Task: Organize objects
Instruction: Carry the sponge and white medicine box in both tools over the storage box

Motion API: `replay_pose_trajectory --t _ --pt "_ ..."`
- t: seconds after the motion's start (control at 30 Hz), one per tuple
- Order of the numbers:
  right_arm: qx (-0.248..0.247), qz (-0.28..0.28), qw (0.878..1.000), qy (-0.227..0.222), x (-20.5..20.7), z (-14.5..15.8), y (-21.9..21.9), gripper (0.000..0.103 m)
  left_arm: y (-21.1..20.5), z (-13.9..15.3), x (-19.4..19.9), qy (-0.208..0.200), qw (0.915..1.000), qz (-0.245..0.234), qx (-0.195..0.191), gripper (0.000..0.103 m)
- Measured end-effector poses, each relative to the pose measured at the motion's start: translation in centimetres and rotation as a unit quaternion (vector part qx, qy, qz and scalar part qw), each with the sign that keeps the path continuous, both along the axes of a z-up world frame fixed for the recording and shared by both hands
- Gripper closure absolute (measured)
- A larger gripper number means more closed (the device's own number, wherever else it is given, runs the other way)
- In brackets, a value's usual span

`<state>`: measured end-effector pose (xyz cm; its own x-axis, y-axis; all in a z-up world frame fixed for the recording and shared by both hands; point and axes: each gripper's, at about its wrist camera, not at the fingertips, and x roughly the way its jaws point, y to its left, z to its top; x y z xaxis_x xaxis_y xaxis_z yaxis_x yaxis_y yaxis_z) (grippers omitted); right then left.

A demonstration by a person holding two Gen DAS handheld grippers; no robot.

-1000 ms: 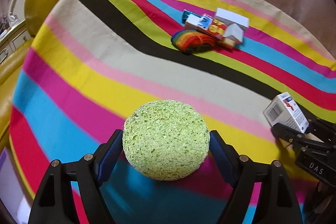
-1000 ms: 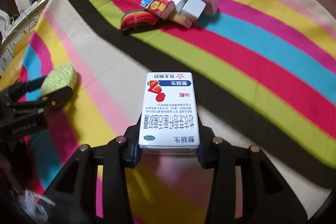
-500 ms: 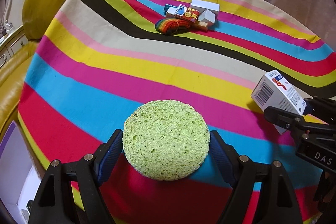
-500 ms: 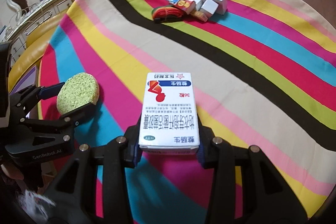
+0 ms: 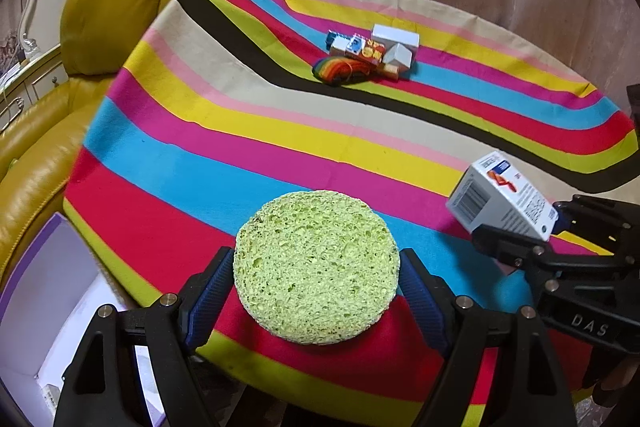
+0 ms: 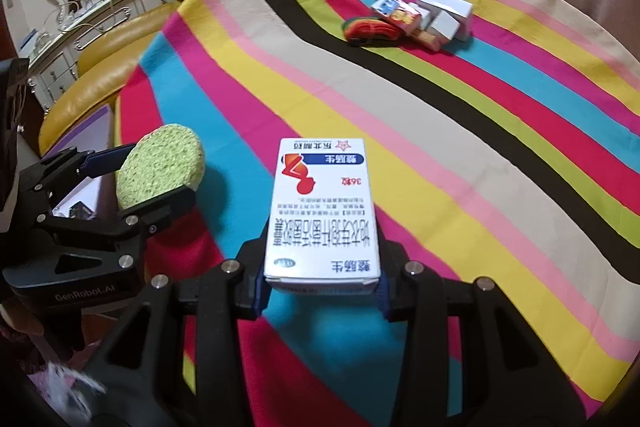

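Both grippers have pulled back toward the near edge of the desk (image 5: 280, 131). Left gripper (image 5: 316, 277) fingers clamp the green sponge (image 5: 316, 267); right gripper (image 6: 322, 281) fingers clamp the medicine box (image 6: 324, 207), both held above the striped cloth.

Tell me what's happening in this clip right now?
A person holds one set of tongs in each hand over a striped tablecloth. The left tongs grip a round green sponge; the right tongs grip a white medicine box. Both items are held above the cloth's near edge. Small boxes and a rainbow bundle sit clustered on the far side.
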<state>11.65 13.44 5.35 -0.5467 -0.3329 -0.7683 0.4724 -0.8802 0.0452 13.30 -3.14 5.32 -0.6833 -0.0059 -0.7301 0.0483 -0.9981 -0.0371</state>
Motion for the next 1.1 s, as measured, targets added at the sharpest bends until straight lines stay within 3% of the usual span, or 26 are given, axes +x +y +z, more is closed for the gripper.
replay_pose_trajectory --t 0.4,0.67,1.1 --pt "-0.005 0.093 0.995 0.019 3.4 2.7 -5.9 0.058 -5.3 2.4 4.6 0.018 0.9979 0.062 0.002 0.021" --pt "-0.004 0.156 0.987 0.026 5.6 3.9 -10.4 0.058 -10.0 2.8 8.2 0.023 0.992 0.124 0.012 0.021" --pt "0.025 0.283 0.958 0.039 9.6 4.1 -19.6 0.058 -20.2 1.3 14.9 0.02 0.9625 0.266 0.052 0.021"
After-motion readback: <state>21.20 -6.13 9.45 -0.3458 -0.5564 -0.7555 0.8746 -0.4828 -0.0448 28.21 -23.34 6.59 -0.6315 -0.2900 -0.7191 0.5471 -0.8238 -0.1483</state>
